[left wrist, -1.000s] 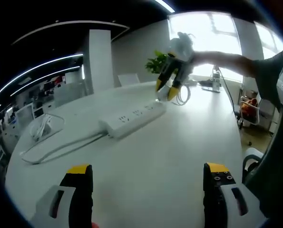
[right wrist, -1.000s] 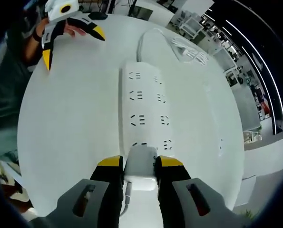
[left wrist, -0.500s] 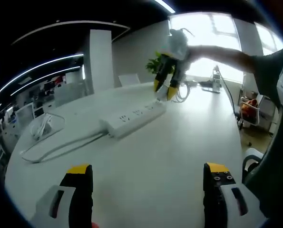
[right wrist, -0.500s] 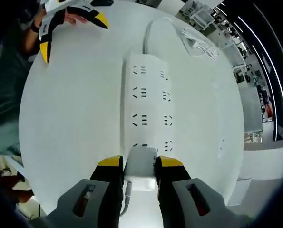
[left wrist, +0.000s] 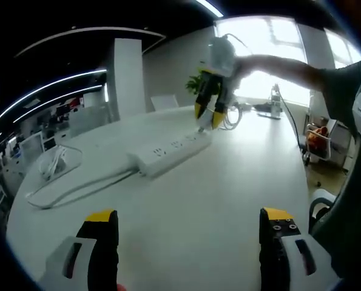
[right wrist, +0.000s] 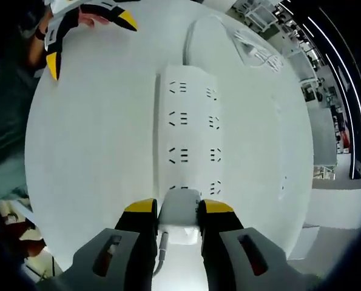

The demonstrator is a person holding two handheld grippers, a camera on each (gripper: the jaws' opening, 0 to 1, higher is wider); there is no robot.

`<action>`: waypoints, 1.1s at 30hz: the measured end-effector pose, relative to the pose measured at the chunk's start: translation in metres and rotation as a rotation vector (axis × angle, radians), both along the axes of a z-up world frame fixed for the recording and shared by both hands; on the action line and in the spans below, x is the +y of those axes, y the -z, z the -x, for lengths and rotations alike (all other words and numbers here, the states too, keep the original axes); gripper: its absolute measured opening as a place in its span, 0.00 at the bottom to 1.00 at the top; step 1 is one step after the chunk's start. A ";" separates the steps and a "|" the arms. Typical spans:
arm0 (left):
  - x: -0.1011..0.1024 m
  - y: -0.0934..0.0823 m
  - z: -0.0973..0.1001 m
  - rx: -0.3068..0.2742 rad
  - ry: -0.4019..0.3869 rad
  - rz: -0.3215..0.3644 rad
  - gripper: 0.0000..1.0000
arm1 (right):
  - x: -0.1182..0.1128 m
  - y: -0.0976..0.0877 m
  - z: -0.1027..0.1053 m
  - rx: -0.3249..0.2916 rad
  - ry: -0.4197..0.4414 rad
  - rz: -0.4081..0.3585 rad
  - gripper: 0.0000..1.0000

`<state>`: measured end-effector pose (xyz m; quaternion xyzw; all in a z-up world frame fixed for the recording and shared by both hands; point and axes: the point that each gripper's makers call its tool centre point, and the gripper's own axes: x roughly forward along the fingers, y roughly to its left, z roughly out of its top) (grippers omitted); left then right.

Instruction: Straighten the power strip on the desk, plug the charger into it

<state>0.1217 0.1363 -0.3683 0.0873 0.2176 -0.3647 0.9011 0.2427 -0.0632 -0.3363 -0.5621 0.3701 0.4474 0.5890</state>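
Right gripper has tipped more upright over the power strip's near end, jaws clamped on the white charger. Left gripper hangs wide apart, nothing between. Coiled white cable lies beyond the strip on the white desk; potted plant by the window.

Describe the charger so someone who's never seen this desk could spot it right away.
Start at the white desk and find the long white power strip lying on it. At the strip's near end, the right gripper clamps a small white block, the charger. Unlike the strip, it is squarish, has no sockets, and trails a thin cable.
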 end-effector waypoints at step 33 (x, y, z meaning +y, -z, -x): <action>0.005 0.001 -0.002 0.000 -0.006 0.007 1.00 | 0.014 0.000 -0.002 0.005 0.021 -0.026 0.24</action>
